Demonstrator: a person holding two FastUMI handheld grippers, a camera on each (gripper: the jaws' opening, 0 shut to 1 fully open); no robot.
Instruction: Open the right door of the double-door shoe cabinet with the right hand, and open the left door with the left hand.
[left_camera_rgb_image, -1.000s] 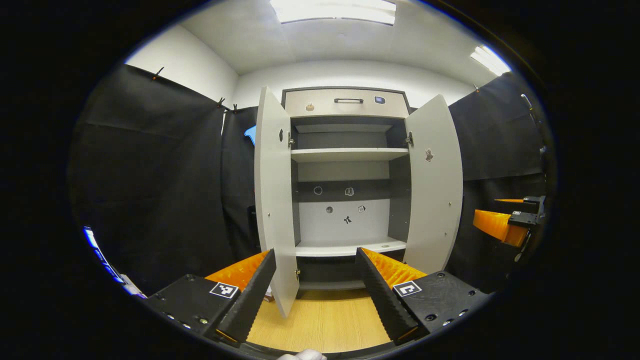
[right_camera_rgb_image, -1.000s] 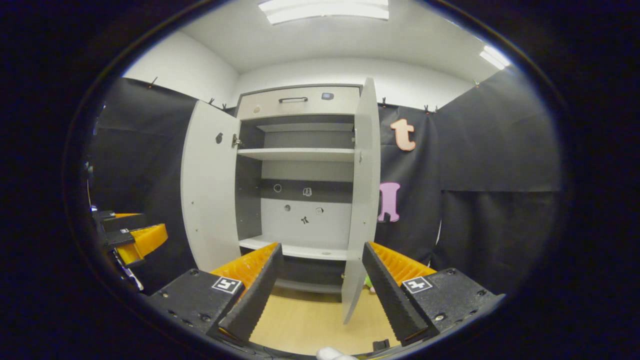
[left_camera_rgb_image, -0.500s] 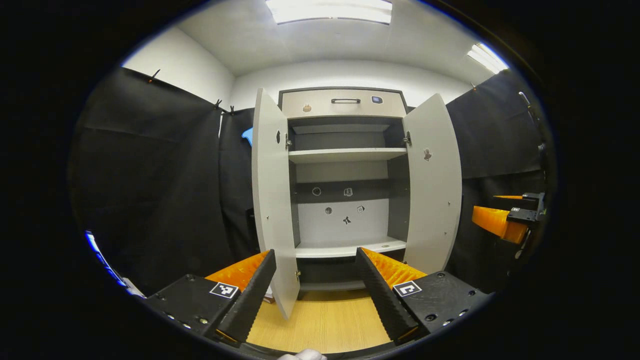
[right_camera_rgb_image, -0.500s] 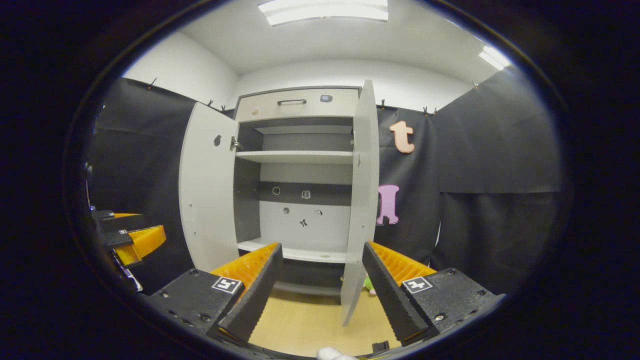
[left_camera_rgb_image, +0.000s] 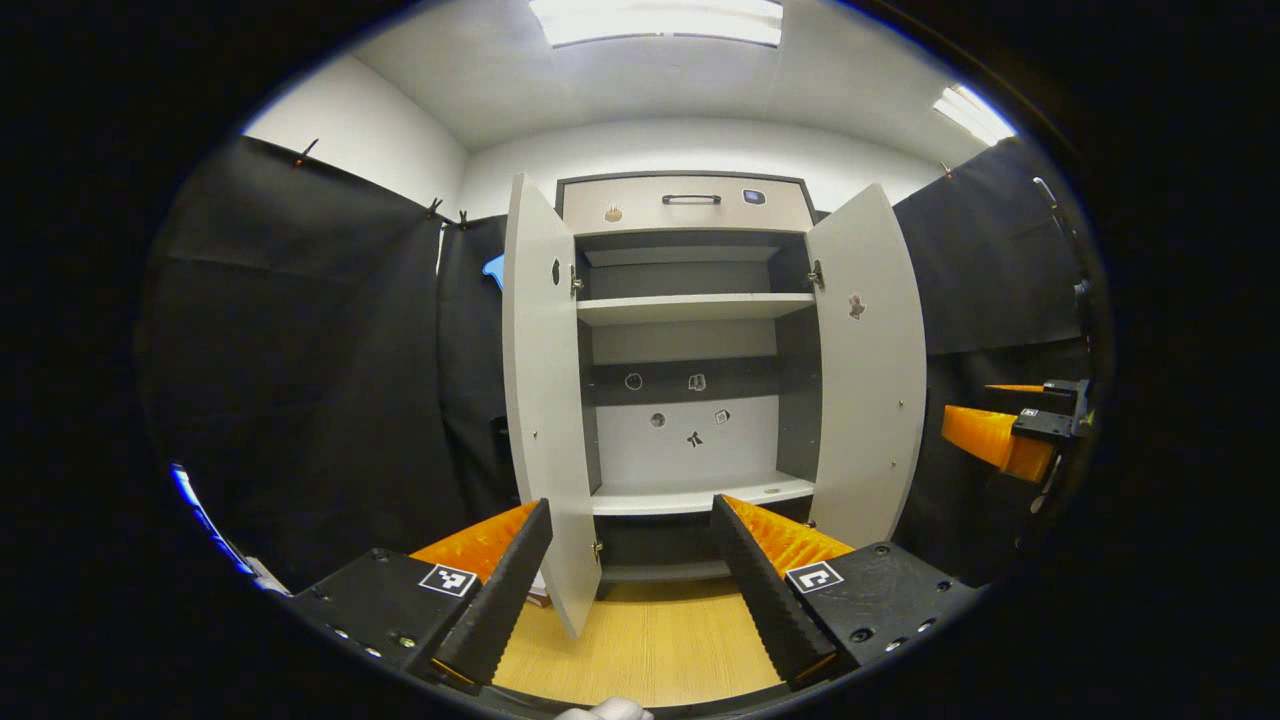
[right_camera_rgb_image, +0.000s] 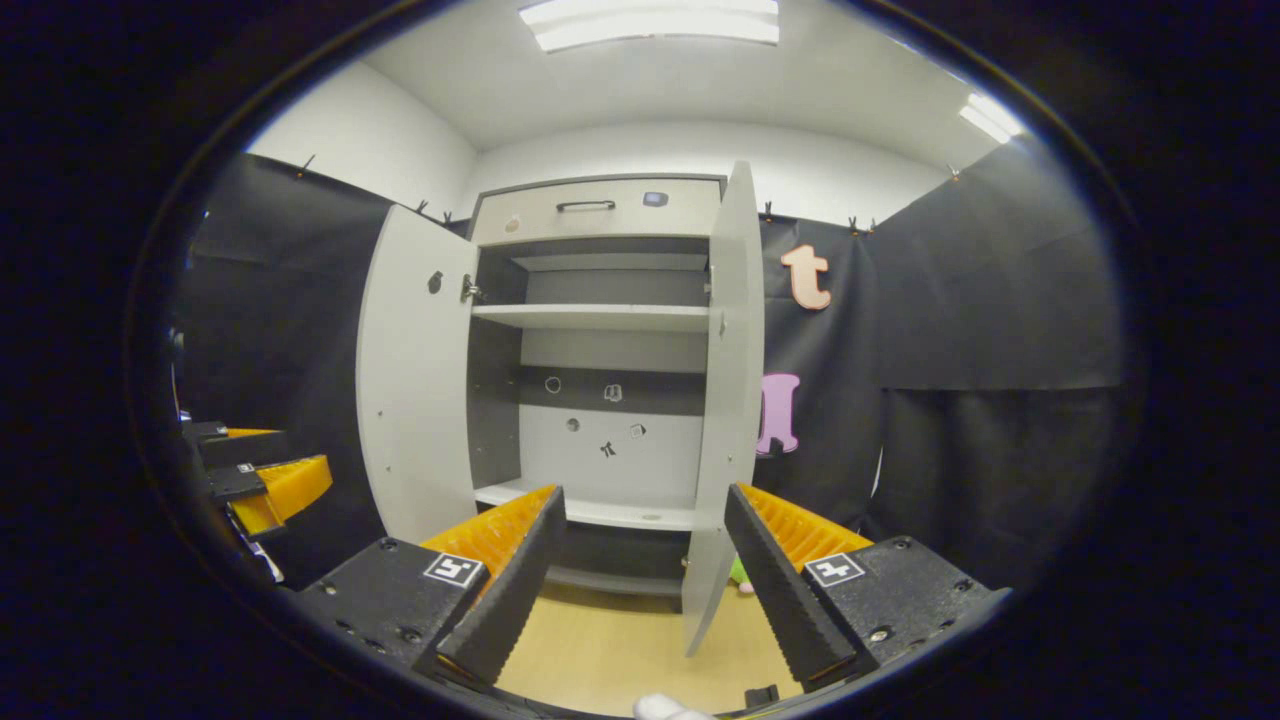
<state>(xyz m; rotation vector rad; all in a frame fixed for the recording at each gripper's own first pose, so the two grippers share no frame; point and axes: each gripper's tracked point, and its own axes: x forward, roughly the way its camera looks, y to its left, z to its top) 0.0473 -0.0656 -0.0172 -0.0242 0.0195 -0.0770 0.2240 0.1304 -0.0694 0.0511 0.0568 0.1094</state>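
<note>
In the left gripper view I see the shoe cabinet (left_camera_rgb_image: 690, 350) straight ahead with both doors swung out. The left door (left_camera_rgb_image: 540, 400) stands edge-on to me, and its lower edge sits between my left tongs (left_camera_rgb_image: 630, 590) in the picture. I cannot tell if a finger touches it. The tongs are wide apart and hold nothing. The right door (left_camera_rgb_image: 868, 370) is open too, turned so I see its inside face. Far off on the right I see the other tongs (left_camera_rgb_image: 1000, 440), near the right door but apart from it. Inside are bare shelves (left_camera_rgb_image: 695, 307) and a drawer (left_camera_rgb_image: 690, 203) on top. The wooden floor (left_camera_rgb_image: 640, 650) lies below.

I think the job is nearly done. To end it well, I would draw both tongs back slowly and straight, so no finger catches a door edge and swings it shut.

In the right gripper view the right door (right_camera_rgb_image: 730, 400) stands edge-on, and its bottom hangs between my right tongs (right_camera_rgb_image: 640, 590) in the picture. These tongs are also wide apart and hold nothing. I cannot tell if they touch the door. The left door (right_camera_rgb_image: 415, 390) is wide open, showing its inside face. The left tongs (right_camera_rgb_image: 265, 485) show at the far left, just beside that door.
</note>
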